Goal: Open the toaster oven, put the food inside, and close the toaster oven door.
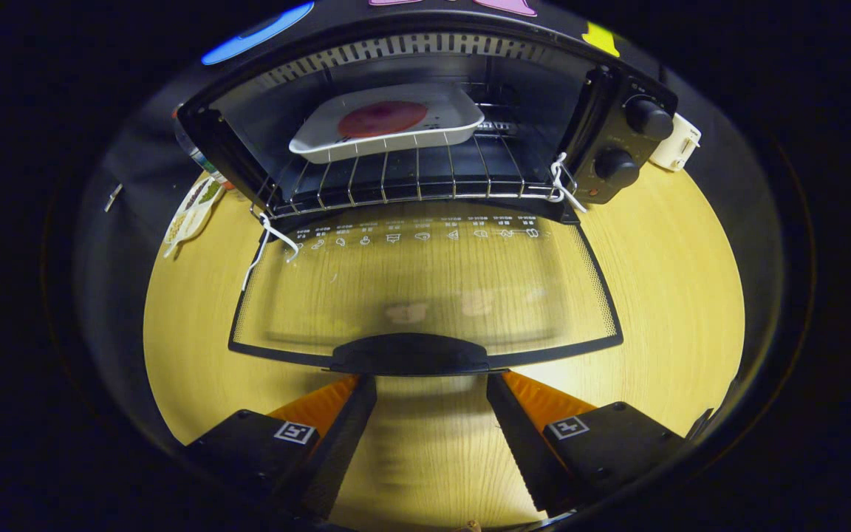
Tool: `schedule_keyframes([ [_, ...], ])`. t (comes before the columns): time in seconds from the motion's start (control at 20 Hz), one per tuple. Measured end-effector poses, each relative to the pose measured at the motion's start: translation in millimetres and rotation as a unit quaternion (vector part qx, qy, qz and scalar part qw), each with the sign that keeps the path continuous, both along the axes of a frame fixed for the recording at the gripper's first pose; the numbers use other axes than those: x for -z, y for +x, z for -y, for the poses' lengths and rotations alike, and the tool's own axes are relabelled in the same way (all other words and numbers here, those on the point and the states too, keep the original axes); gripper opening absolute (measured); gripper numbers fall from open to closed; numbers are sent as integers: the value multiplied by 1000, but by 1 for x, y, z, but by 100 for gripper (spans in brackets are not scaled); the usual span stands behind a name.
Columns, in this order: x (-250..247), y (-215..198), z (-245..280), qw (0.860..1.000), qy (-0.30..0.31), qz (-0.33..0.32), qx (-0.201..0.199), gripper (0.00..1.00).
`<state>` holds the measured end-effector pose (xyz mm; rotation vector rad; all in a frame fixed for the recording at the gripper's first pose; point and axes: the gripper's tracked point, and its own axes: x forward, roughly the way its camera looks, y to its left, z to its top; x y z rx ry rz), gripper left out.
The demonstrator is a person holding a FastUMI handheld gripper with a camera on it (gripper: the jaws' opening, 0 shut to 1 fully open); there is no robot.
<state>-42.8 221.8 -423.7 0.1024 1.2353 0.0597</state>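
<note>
A black toaster oven point(617, 140) stands on the wooden table with its glass door point(425, 295) folded down flat toward me. Inside, a white tray point(462, 118) holding a round reddish food piece point(383, 118) rests on the wire rack point(411, 181). The door's dark handle point(411, 355) lies just ahead of my fingertips. My gripper point(431, 384) is open, its two fingers spread wide just short of the handle, with nothing between them but bare table.
Two knobs point(647, 118) sit on the oven's right panel. A white plug or socket point(677, 144) lies beyond the oven's right side. A printed packet point(193, 210) lies left of the oven. White cords point(270, 236) hang at the door hinges.
</note>
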Motion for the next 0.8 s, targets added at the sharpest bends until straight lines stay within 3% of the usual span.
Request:
schedule_keyframes([
  [0.25, -44, 3, 1, 997, 37, 66, 13, 97],
  [0.55, -105, 23, 2, 981, 91, 169, 31, 99],
  [0.8, -157, 10, 12, 967, 109, 228, -3, 99],
])
